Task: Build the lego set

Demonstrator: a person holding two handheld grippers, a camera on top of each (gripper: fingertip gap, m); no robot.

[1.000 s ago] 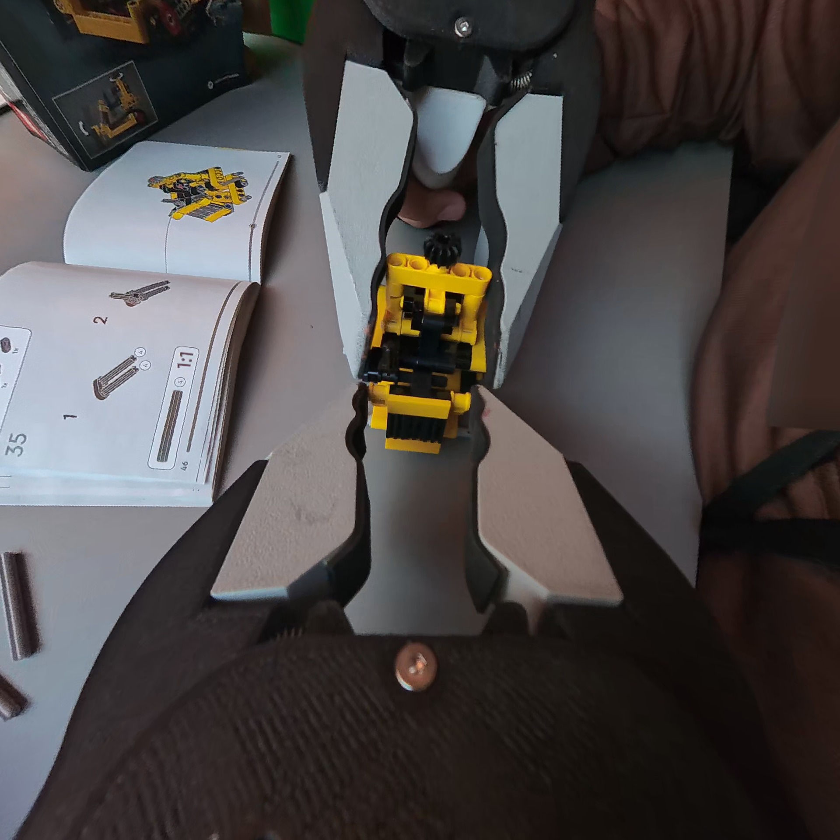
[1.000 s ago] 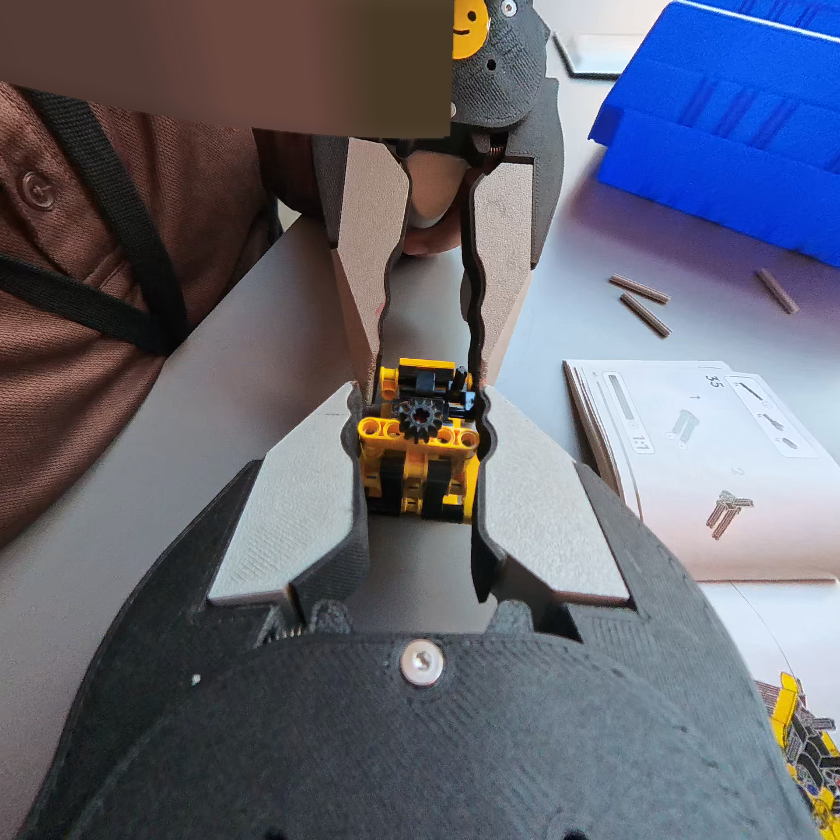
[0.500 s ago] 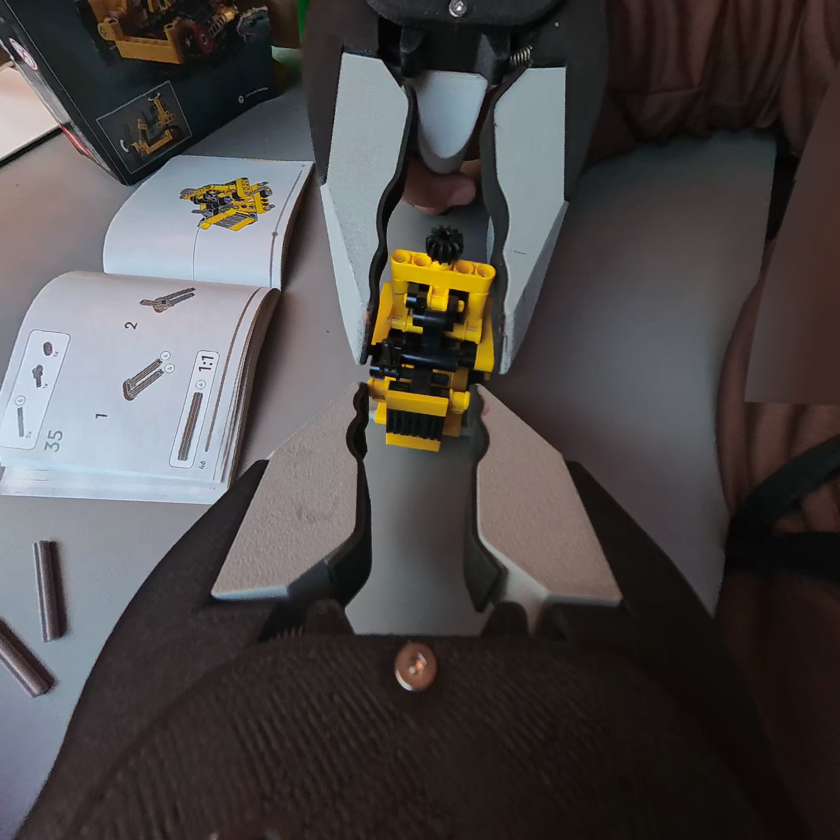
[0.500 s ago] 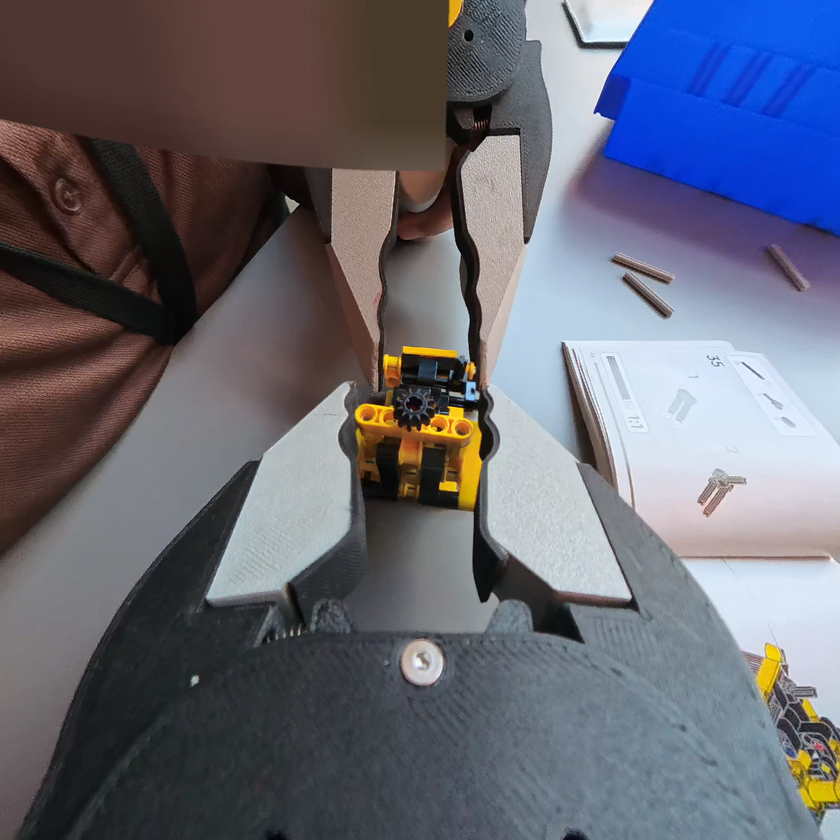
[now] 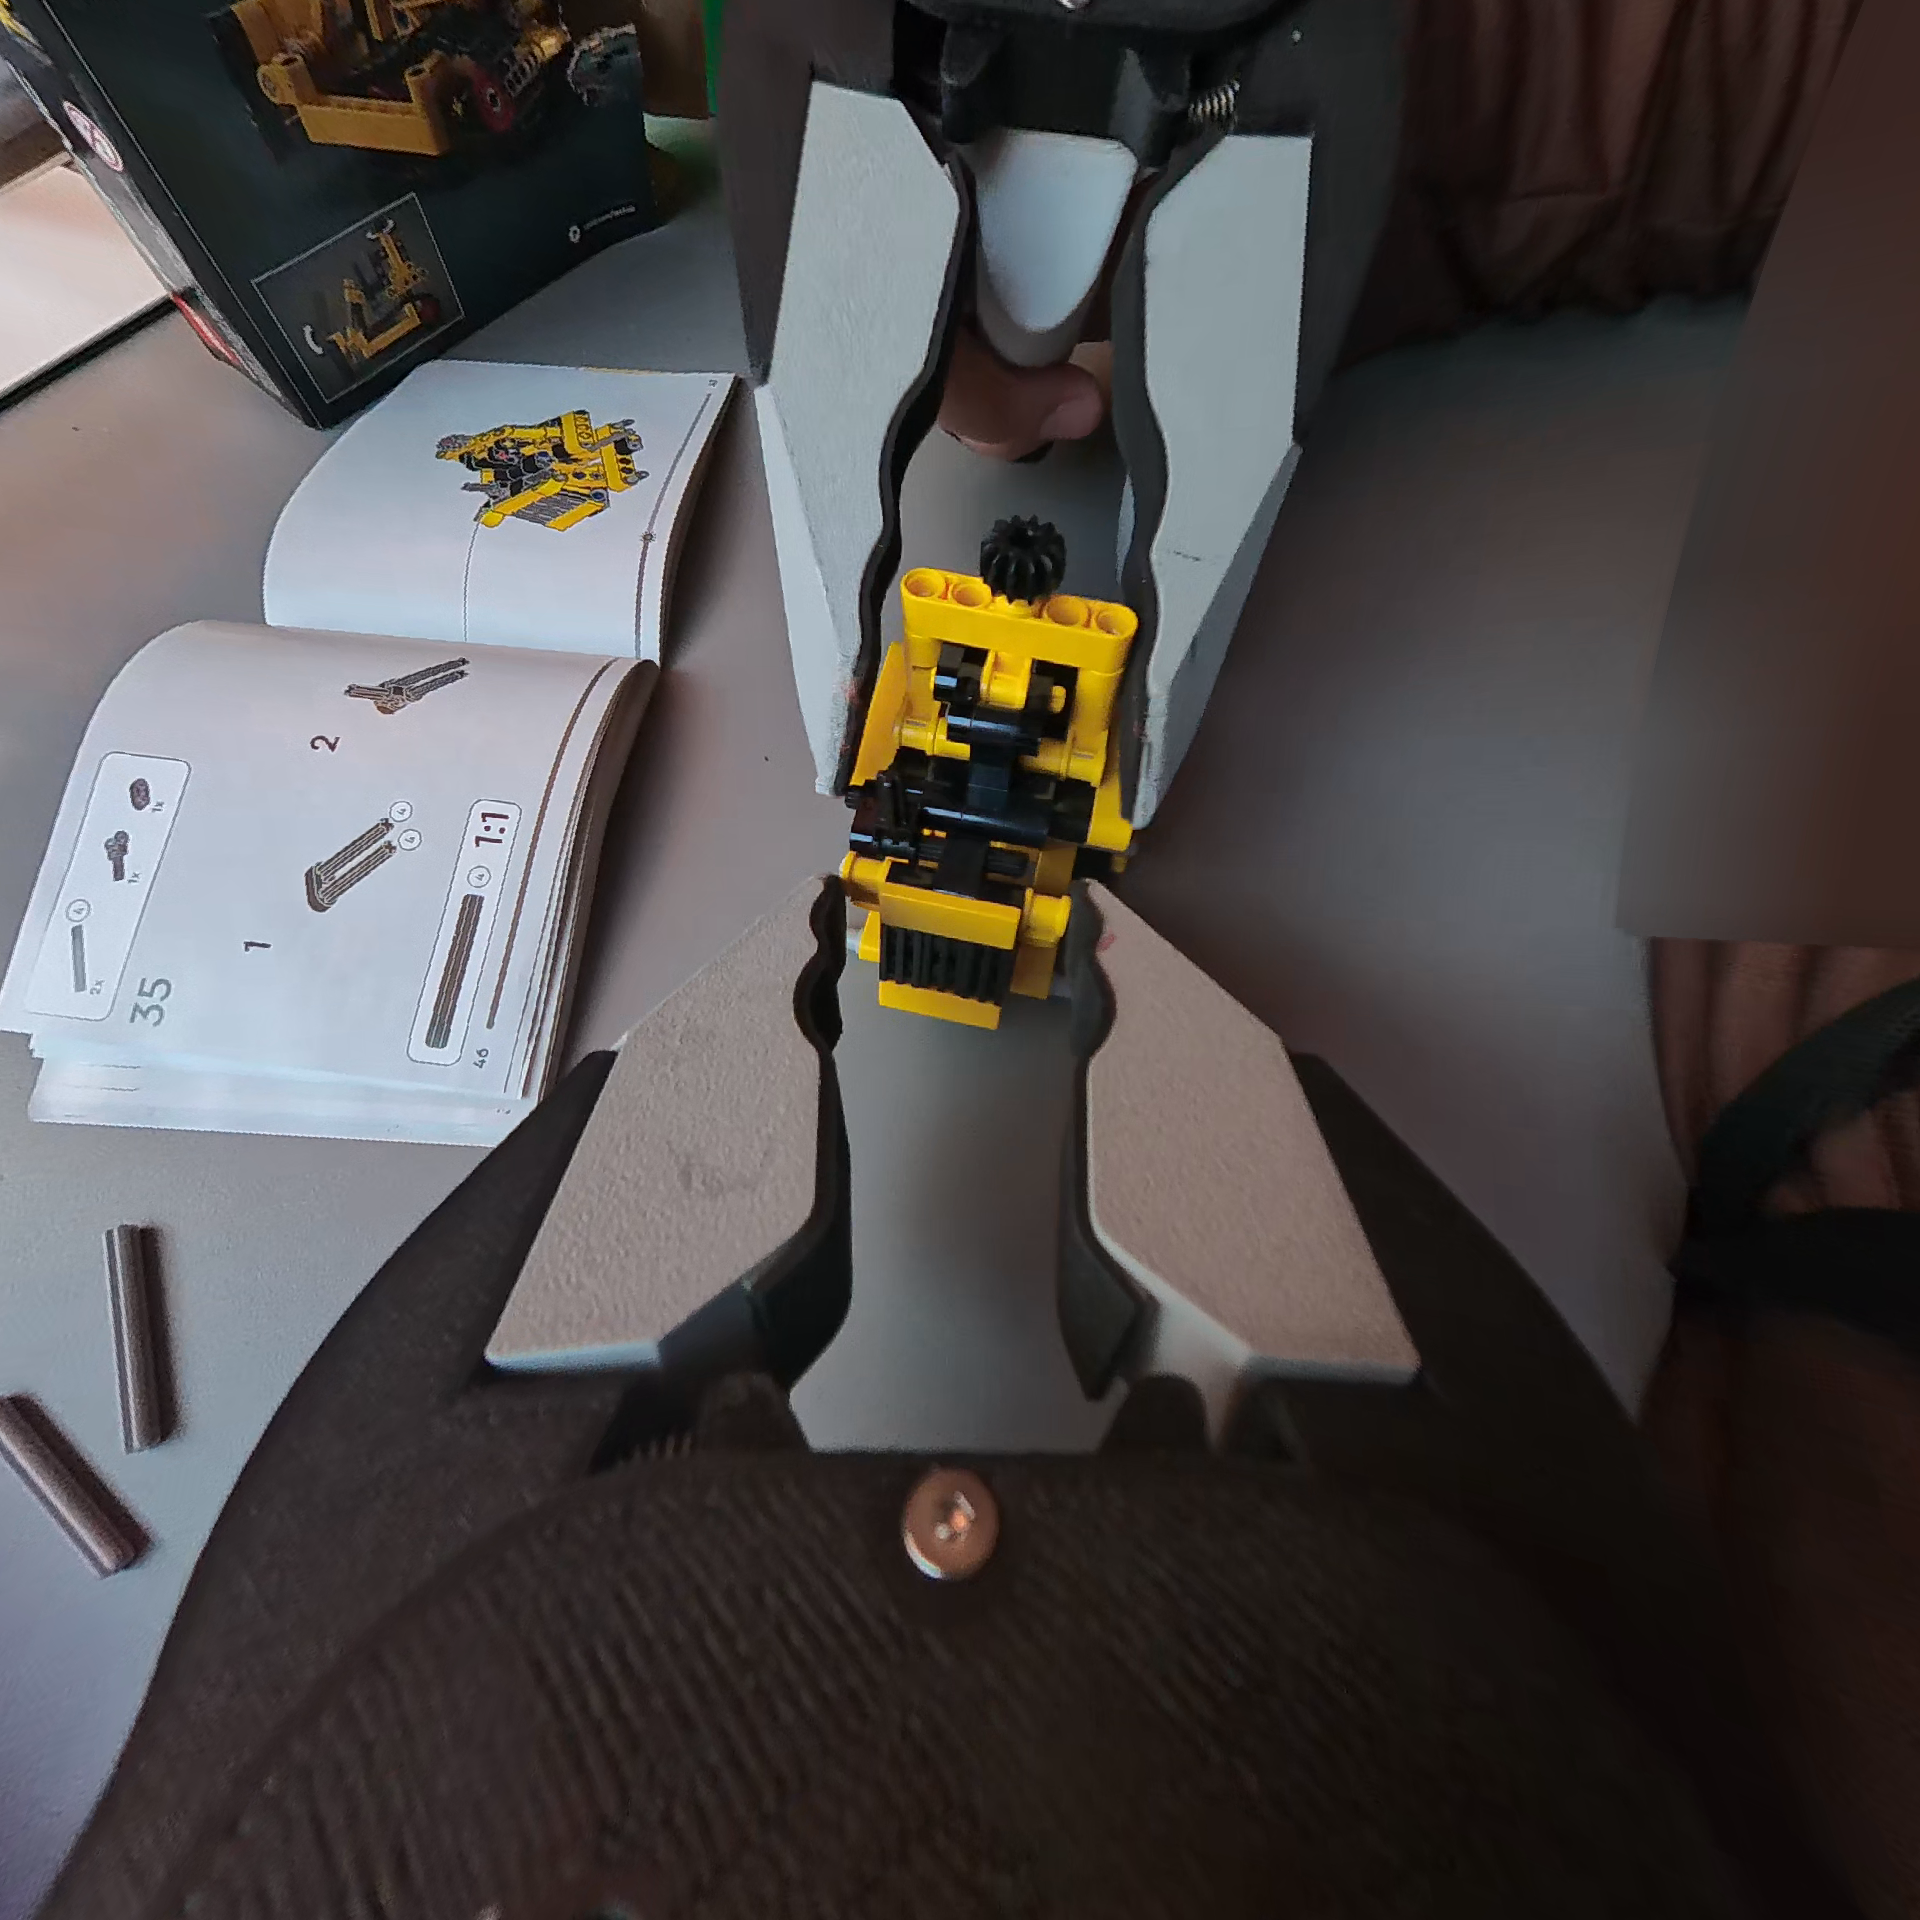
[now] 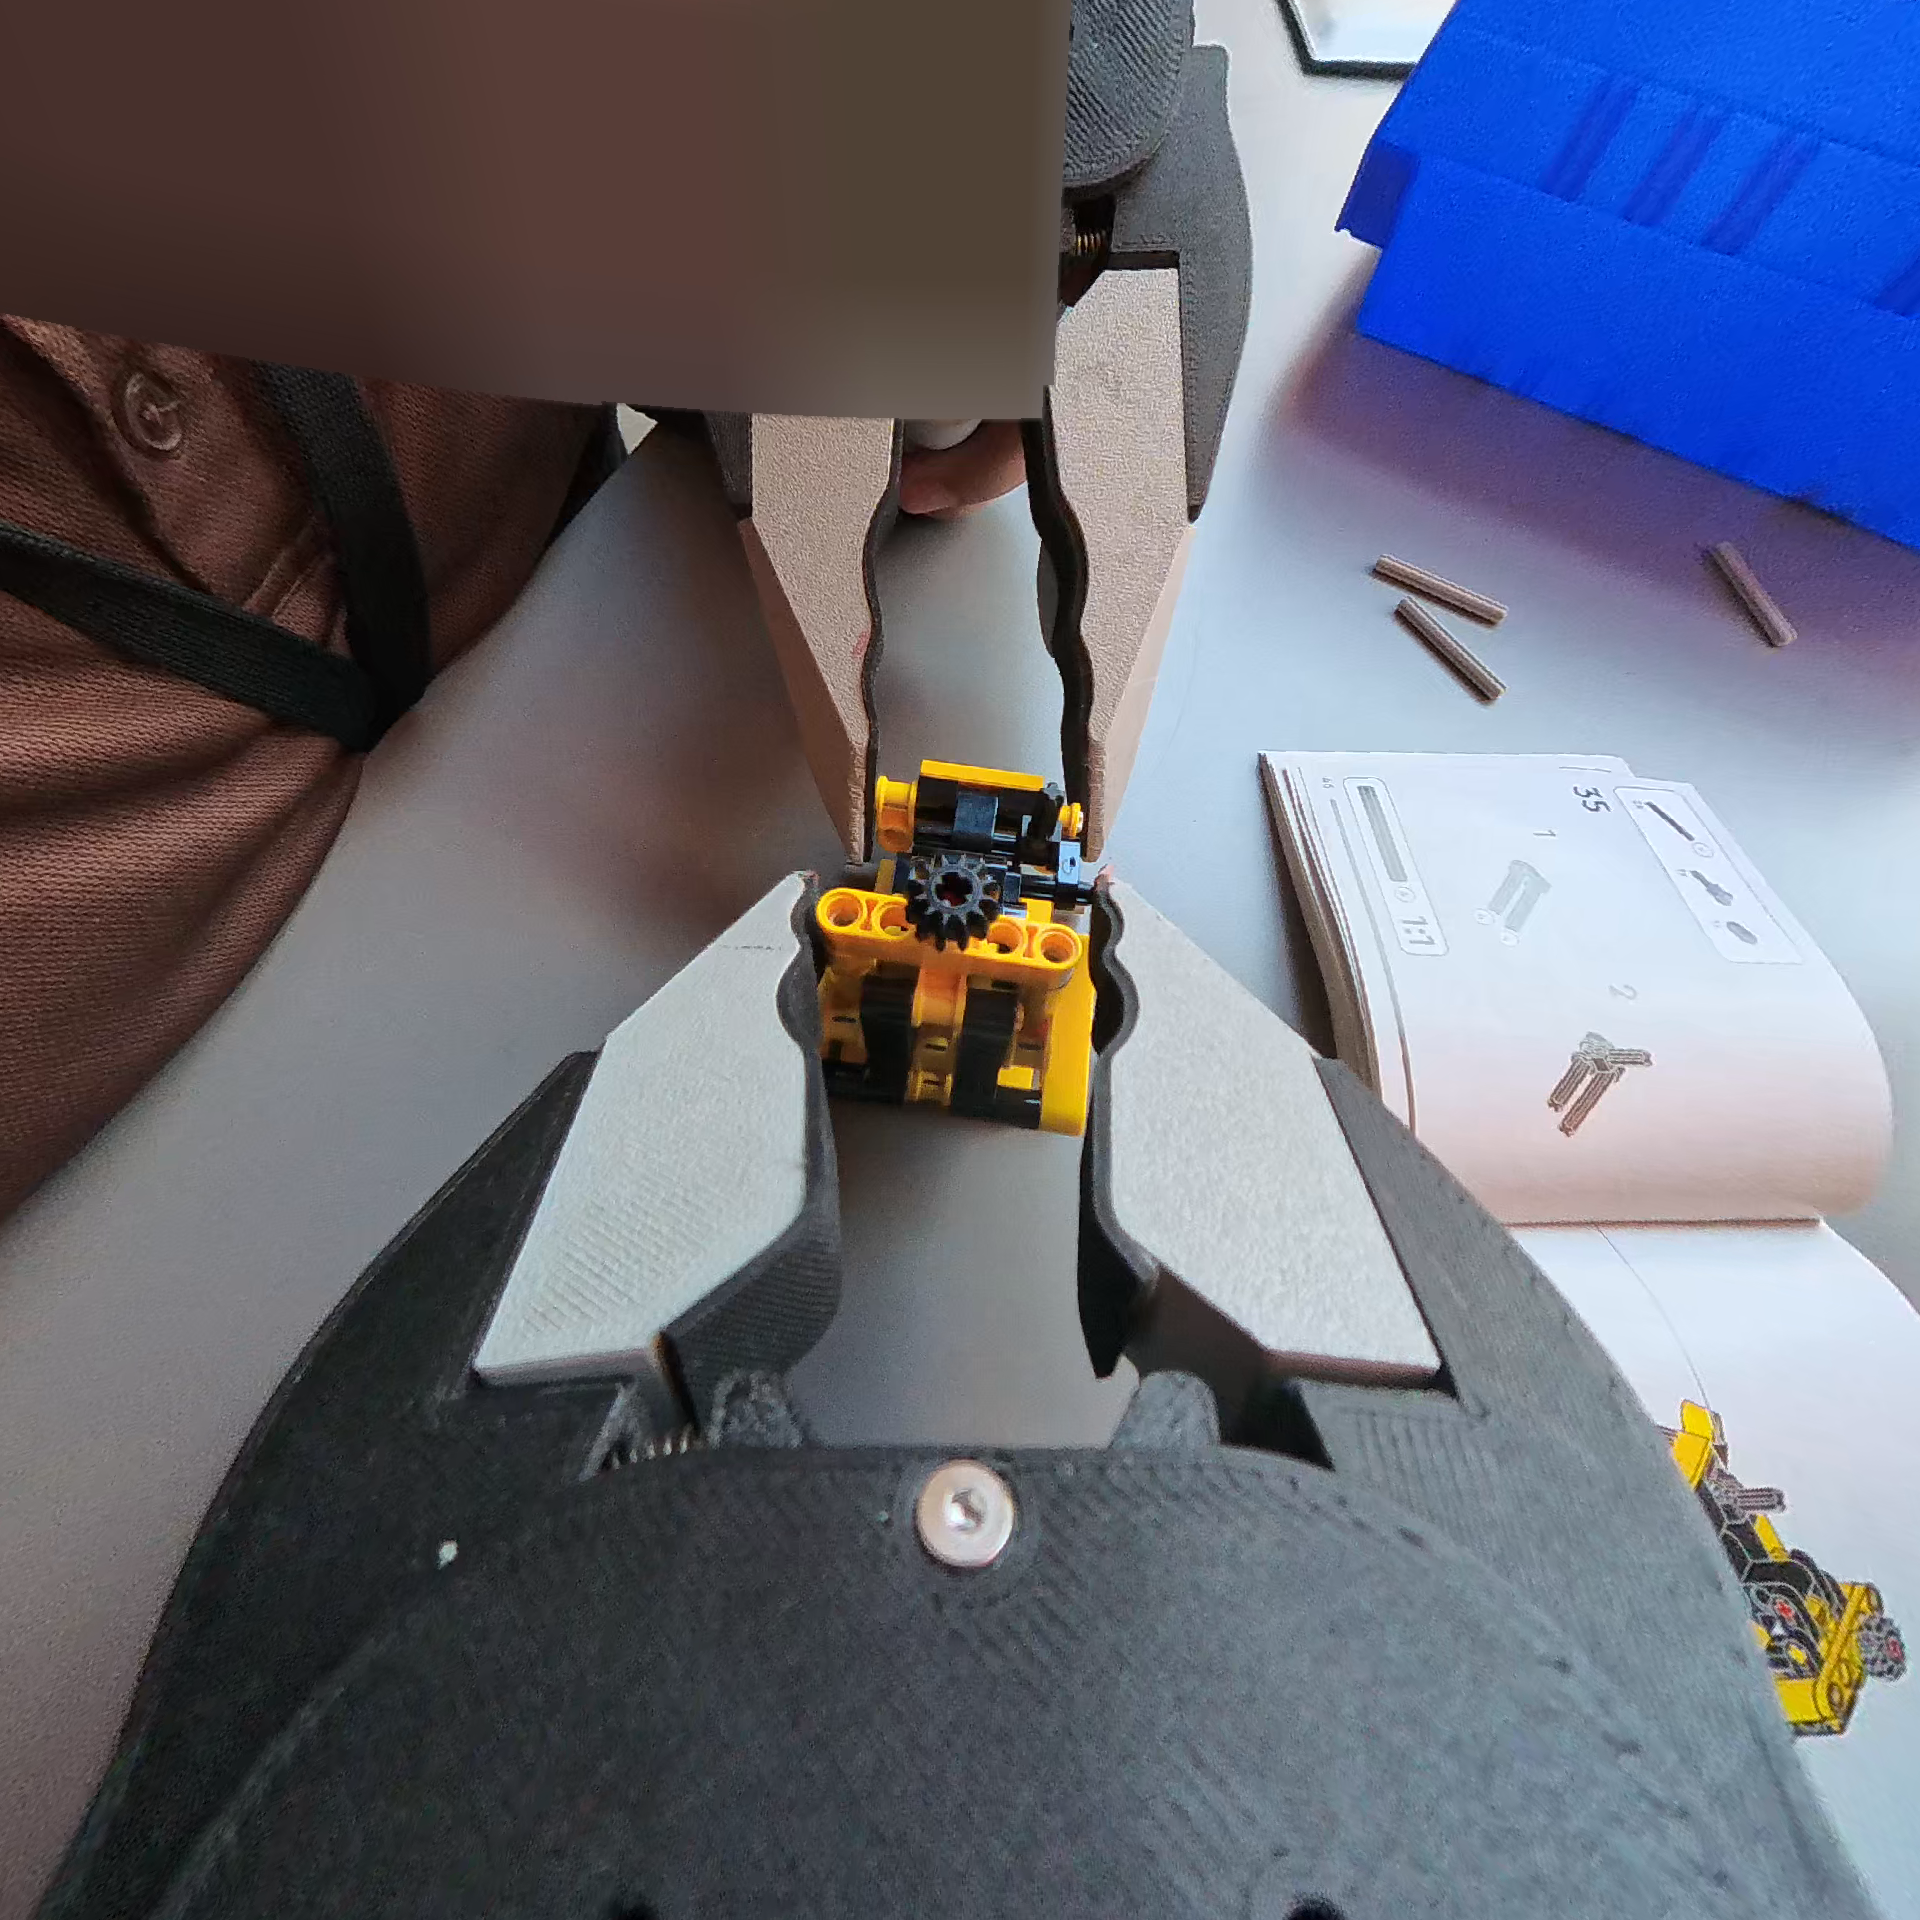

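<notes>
A small yellow and black lego assembly (image 5: 987, 727) with a black gear (image 5: 1023, 556) on one end is held just above the grey table (image 5: 1403, 727). My left gripper (image 5: 956, 935) is shut on its grille end. My right gripper (image 5: 987, 800) comes from the opposite side and is shut on its body. In the right wrist view the assembly (image 6: 956, 1039) sits between my right gripper's (image 6: 951, 935) fingertips, with the gear (image 6: 951, 899) facing the camera. The left gripper (image 6: 971, 847) clamps the far end there. A fingertip shows behind each gripper.
An open instruction booklet (image 5: 312, 862) lies beside the grippers and also shows in the right wrist view (image 6: 1610, 987). A dark lego box (image 5: 343, 177) stands beyond it. Brown axle rods (image 5: 135, 1340) (image 6: 1444, 623) lie loose. A blue bin (image 6: 1662, 260) stands farther off. A person's brown shirt (image 6: 156, 831) borders the table edge. Only a small space, under 4 cm, lies between the two pairs of fingers.
Both grippers have shifted together over the table with the assembly between them. The box and booklet come further into the left wrist view. Both grips are unchanged.
</notes>
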